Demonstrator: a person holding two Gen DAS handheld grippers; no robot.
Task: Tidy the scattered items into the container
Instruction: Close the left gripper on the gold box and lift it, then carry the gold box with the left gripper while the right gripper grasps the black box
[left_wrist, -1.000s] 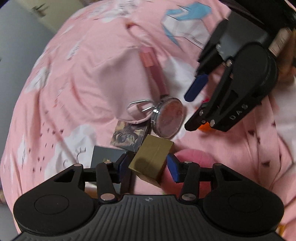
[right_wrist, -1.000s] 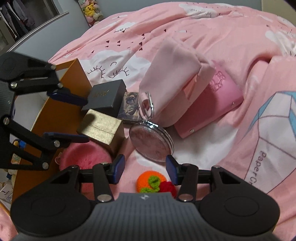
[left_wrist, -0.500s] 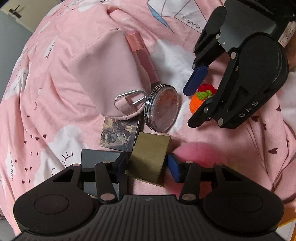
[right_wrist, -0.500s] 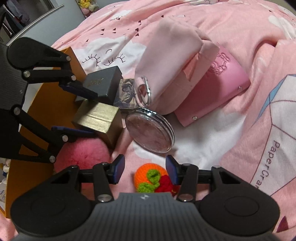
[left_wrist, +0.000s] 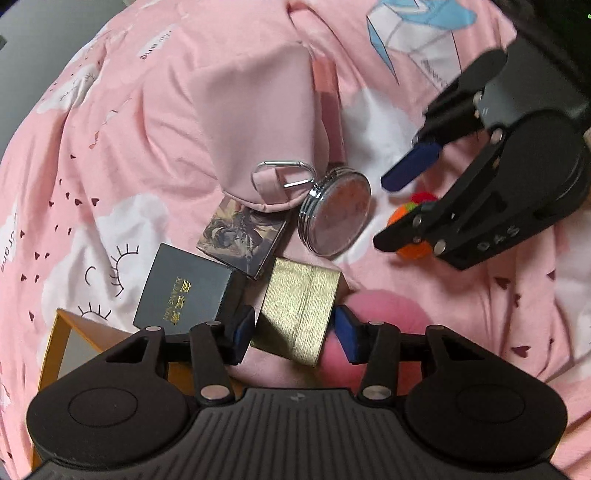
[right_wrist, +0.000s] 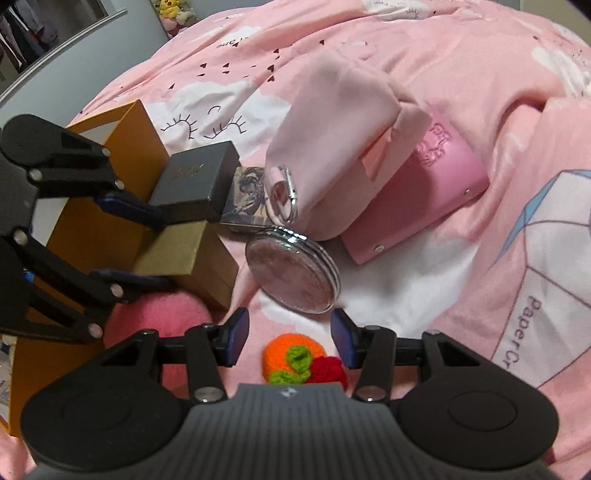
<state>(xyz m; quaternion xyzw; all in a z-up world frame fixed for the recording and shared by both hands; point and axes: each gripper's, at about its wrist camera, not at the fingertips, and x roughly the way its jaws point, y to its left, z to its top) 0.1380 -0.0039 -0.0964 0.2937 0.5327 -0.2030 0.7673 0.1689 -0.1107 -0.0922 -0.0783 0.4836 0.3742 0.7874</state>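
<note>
On the bed, seen from the left wrist, the left tool (left_wrist: 295, 332) points steeply down with its blue pads set against two opposite sides of the gold box (left_wrist: 299, 310), clamped on it while the box rests on the pink bedcover (left_wrist: 110, 147). A dark box with gold lettering (left_wrist: 184, 291) crowds the left pad, touching the gold box's near corner. A fluffy pink pompom (left_wrist: 388, 317) sits against the right pad. Just beyond lie a small picture-printed box (left_wrist: 240, 236), a round silver compact (left_wrist: 336, 214) tilted on its edge, and a pale pink pouch (left_wrist: 255, 122) with a metal clip (left_wrist: 284, 173). The yellow container (left_wrist: 59, 332) shows at lower left, beside the dark box. The right tool (left_wrist: 400, 206) hangs at the right over a crocheted fruit (left_wrist: 399, 216).

From the right wrist, the right tool's jaws stand apart and grip nothing; the orange, green and red crocheted fruit lies on the cover below the gap, nearer the right pad. The compact leans just ahead of the fingertips, between them and the pouch. A pink snap case (right_wrist: 436, 184) sticks out from under the pouch. On the left, the left tool's fingers straddle the gold box, one wedged between it and the dark box, with the container's open wall right behind
</note>
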